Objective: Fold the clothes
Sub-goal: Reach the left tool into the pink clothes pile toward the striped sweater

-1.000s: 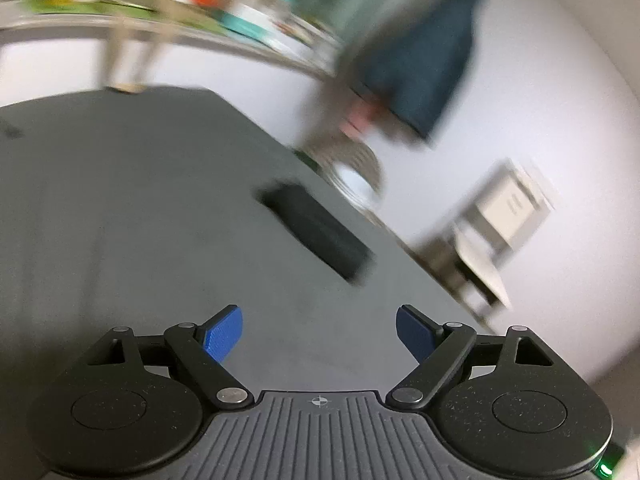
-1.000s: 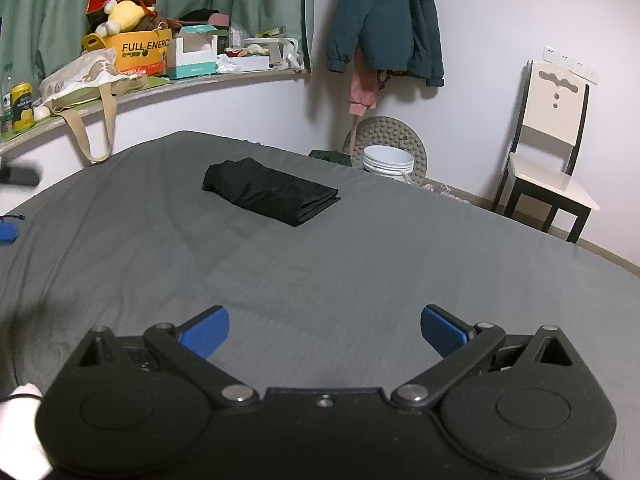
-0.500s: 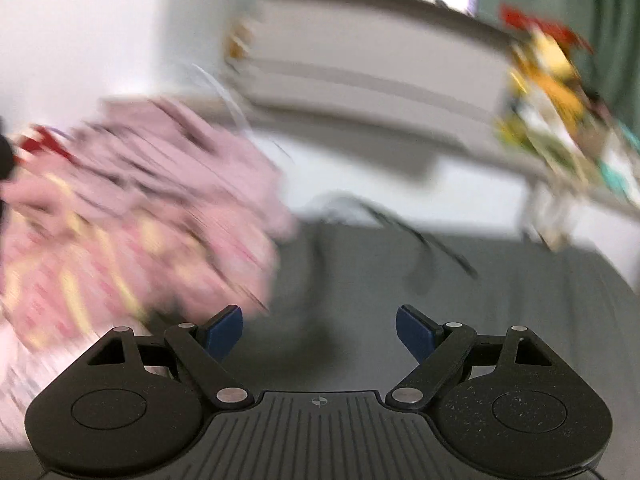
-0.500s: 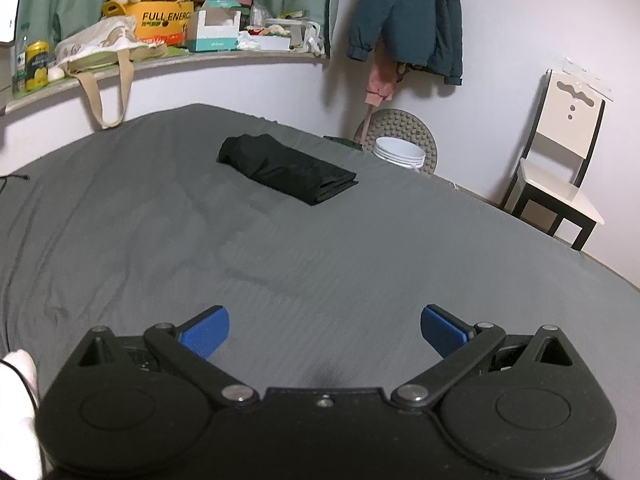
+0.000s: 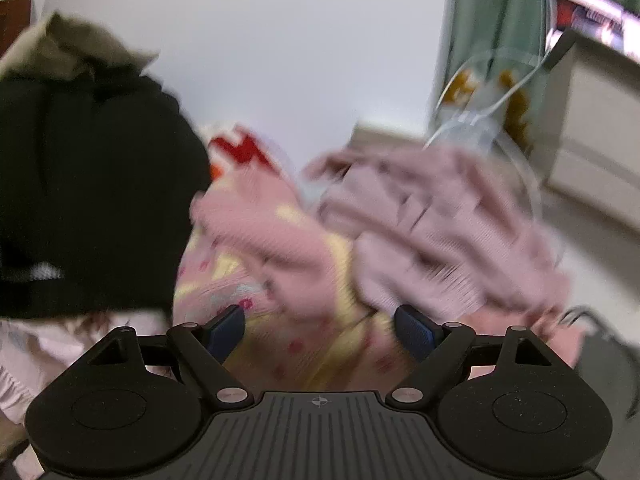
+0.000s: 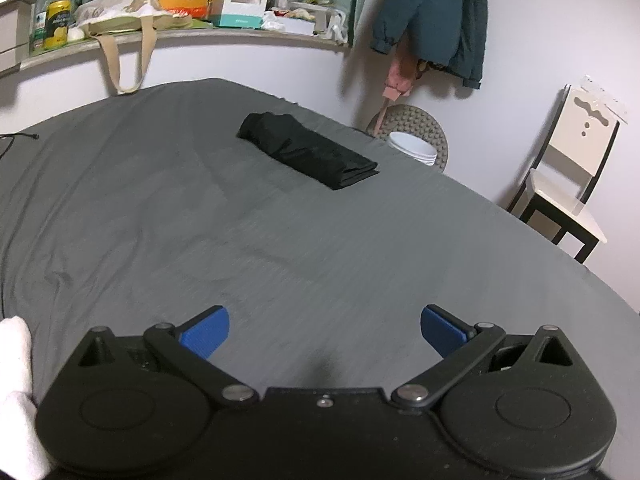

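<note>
blurred pink clothes pile (image 5: 360, 240)

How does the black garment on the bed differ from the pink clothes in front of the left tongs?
1. The black garment is folded into a neat rectangle; the pink clothes are a crumpled heap.
2. The black garment is plain; the pink clothes show yellow patches and dots.
3. The black garment lies alone, far ahead of the right tongs; the pink clothes are close before the left tongs.

Neither is gripped.

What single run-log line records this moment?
left tongs: open, facing pink clothes pile | right tongs: open, empty | black garment: folded on bed
</note>
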### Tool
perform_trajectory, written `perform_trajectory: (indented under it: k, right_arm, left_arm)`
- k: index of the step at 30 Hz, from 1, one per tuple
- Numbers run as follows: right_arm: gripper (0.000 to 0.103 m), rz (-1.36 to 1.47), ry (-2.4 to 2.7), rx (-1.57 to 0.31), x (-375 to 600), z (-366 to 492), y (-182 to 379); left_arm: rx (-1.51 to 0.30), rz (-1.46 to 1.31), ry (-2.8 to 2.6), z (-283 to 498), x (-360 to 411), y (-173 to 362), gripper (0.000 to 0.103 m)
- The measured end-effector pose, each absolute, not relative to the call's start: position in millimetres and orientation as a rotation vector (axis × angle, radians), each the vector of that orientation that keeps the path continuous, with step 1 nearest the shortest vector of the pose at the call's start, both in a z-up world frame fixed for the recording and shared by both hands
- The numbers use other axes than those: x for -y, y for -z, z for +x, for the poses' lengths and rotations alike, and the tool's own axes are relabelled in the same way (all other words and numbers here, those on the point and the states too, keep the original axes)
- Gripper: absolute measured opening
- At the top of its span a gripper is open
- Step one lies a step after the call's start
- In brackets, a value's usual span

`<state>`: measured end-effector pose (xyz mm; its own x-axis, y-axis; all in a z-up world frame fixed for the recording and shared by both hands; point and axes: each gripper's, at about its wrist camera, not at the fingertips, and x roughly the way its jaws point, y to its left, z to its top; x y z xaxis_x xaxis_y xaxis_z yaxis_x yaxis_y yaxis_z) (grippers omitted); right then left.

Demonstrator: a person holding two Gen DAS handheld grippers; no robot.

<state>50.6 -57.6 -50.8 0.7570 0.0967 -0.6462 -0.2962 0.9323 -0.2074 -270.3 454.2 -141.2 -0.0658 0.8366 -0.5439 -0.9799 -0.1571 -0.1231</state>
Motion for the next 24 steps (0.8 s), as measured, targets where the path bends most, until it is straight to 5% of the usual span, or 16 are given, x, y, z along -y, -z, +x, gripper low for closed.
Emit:
perform_trajectory:
  k: [8,13,24]
  right_arm:
    - [0.103,-0.350,-0.229,-0.680,46,46,54]
    - [0.103,-0.362,-0.238,-0.688,43,46,56]
    - [0.103,-0.329,-0.236,-0.681,52,46,51]
  left_arm:
    - [-0.332,-0.597,-1.769,-247,-424,154,0.085]
    - [-0.519,-0.486,-1.845,-223,-415,150,0.085]
    - [-0.530,-0.504,-1.641,-289,-464,156,0.084]
